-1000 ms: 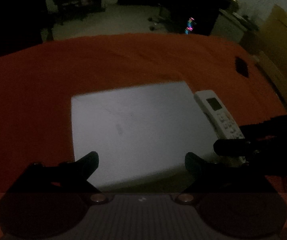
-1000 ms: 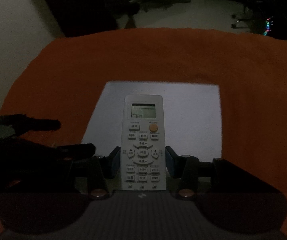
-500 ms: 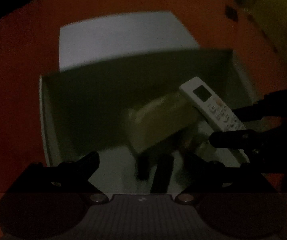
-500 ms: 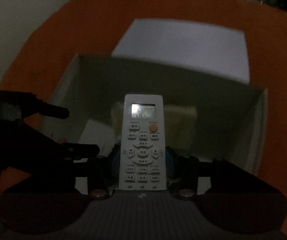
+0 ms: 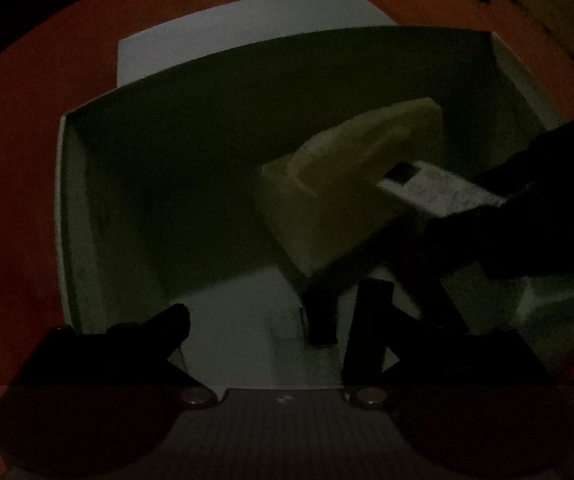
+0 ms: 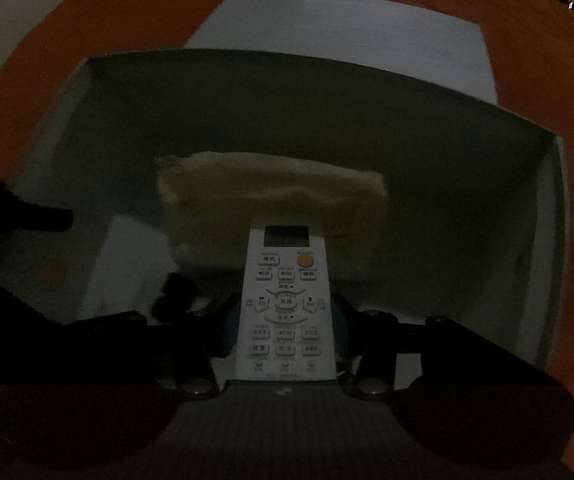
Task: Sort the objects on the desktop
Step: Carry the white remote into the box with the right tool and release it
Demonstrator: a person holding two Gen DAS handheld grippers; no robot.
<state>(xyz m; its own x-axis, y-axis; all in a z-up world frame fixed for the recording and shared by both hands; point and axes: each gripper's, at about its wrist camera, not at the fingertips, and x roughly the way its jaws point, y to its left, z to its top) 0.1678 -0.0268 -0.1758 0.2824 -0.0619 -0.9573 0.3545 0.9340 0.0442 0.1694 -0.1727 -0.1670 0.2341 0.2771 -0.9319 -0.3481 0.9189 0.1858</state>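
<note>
Now | box (image 6: 547, 208): yellow sponge (image 6: 271, 188) | right gripper (image 6: 285, 320) clamps remote (image 6: 285, 312) | left gripper (image 5: 283, 320) opening, empty

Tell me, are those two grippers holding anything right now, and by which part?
The right gripper holds a white remote control, clamped by its long side edges at the lower, button end. The left gripper holds nothing; its jaws are opening over the box.

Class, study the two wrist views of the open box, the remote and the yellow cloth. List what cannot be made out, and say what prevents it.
- Dark upright items on the box floor, left wrist view: too dim to identify.
- Remote, right wrist view: its near end is hidden behind the gripper body.
- Whether the remote touches the yellow cloth: overlap hides it.
- Right gripper, left wrist view: dark, blurred.
- Left gripper, opening: its right finger blends into the dark items.
</note>
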